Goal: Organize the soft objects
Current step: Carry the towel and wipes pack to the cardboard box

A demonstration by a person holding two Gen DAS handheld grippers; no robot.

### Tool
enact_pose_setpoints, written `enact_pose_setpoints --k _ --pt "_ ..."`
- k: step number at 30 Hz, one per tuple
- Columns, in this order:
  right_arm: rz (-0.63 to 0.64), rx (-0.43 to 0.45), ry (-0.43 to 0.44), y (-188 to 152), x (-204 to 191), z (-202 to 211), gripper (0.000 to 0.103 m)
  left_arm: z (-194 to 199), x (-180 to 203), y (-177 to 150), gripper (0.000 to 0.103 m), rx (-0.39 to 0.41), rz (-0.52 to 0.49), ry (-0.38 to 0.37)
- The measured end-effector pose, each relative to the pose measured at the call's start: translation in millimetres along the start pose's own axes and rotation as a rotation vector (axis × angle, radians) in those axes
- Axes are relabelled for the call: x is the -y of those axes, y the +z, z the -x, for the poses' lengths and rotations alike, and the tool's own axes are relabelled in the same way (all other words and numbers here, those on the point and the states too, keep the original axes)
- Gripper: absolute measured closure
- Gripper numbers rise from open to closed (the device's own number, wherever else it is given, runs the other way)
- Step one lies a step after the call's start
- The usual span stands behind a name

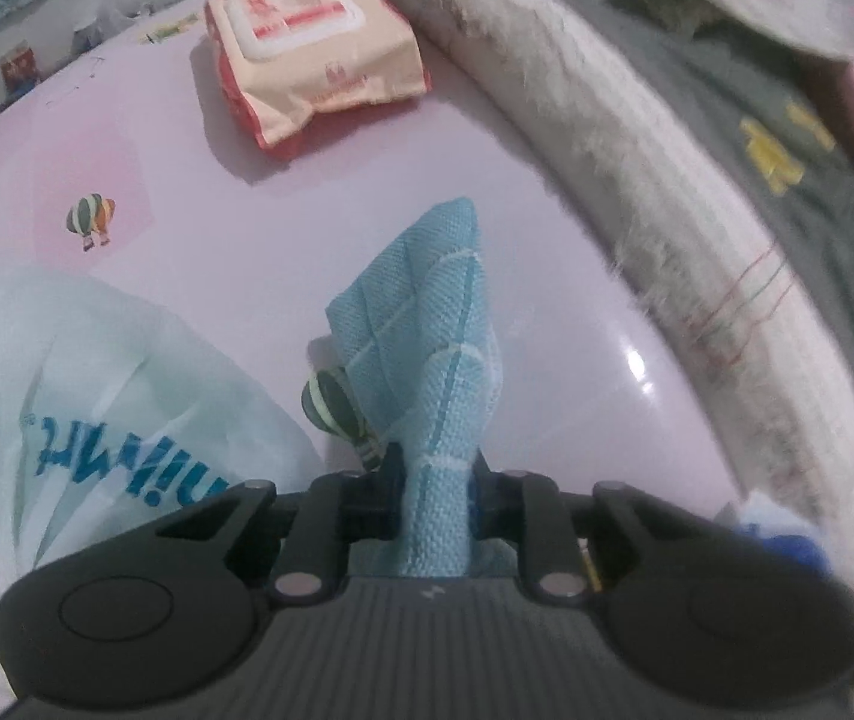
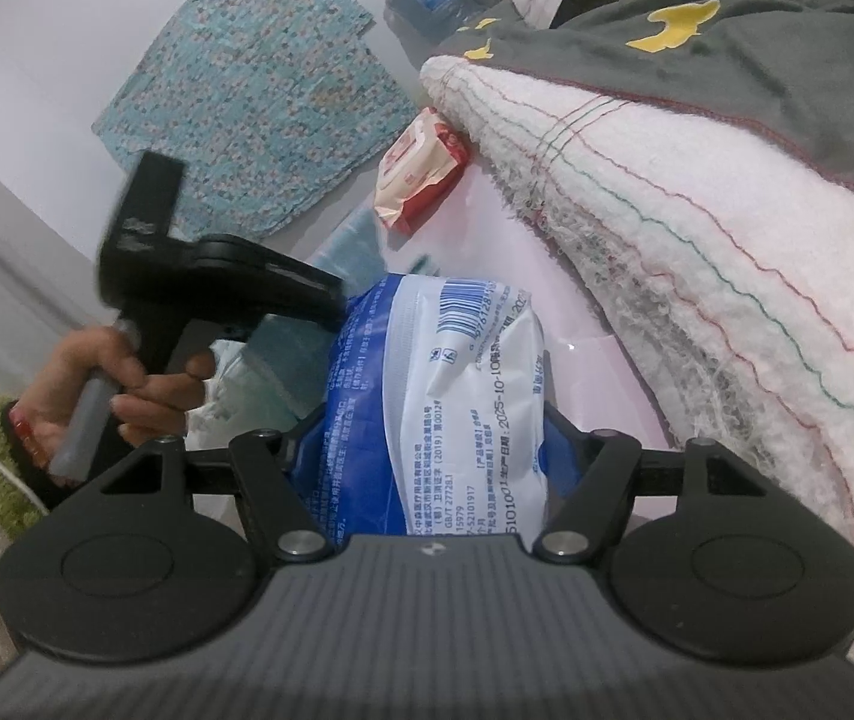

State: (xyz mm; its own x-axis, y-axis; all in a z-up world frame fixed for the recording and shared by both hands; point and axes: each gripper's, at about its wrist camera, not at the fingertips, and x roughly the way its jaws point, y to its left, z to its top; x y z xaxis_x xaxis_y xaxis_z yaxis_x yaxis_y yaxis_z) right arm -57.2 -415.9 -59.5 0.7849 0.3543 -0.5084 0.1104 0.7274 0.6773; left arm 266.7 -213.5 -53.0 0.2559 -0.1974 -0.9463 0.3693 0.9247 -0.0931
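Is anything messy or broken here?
Nothing looks broken or spilled. The white blanket has a frayed, fuzzy edge, which looks worn. The blue cloth is bunched up because the left gripper pinches it, and the right gripper squeezes a blue and white packet.

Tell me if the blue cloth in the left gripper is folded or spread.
Bunched: the blue cloth rises in gathered folds from the shut left gripper.

A light blue cloth (image 1: 427,348) with paler grid lines is seen. A peach pack (image 1: 313,48) is printed in red. The pink sheet (image 1: 235,240) is patterned with striped balloons. The white blanket (image 2: 697,252) is stitched in red and green; a blue-and-white packet (image 2: 457,396) carries a barcode.
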Motion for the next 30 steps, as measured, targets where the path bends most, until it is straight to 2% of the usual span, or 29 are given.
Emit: enact_pose_setpoints --k 5,9,15,18,23,30 --pt "-0.058 0.014 0.007 1 5 4 0.037 46 -6 -8 0.084 0.096 0.028 -0.071" --pt "-0.065 0.027 0.043 4 -1 11 0.037 106 -26 -20 0.084 0.21 0.057 -0.107" --pt "0.009 0.036 0.098 19 -33 16 0.037 204 -91 -58 0.084 0.414 0.146 -0.046" --pt "0.051 0.01 0.154 28 -59 6 0.037 237 -132 -86 0.084 0.482 0.21 0.005" --pt "0.126 -0.074 0.256 39 -116 -29 0.037 245 -196 -126 0.083 0.499 0.343 0.055" --pt "0.156 -0.227 0.368 41 -201 -100 0.037 194 -275 -157 0.083 0.4 0.534 0.044"
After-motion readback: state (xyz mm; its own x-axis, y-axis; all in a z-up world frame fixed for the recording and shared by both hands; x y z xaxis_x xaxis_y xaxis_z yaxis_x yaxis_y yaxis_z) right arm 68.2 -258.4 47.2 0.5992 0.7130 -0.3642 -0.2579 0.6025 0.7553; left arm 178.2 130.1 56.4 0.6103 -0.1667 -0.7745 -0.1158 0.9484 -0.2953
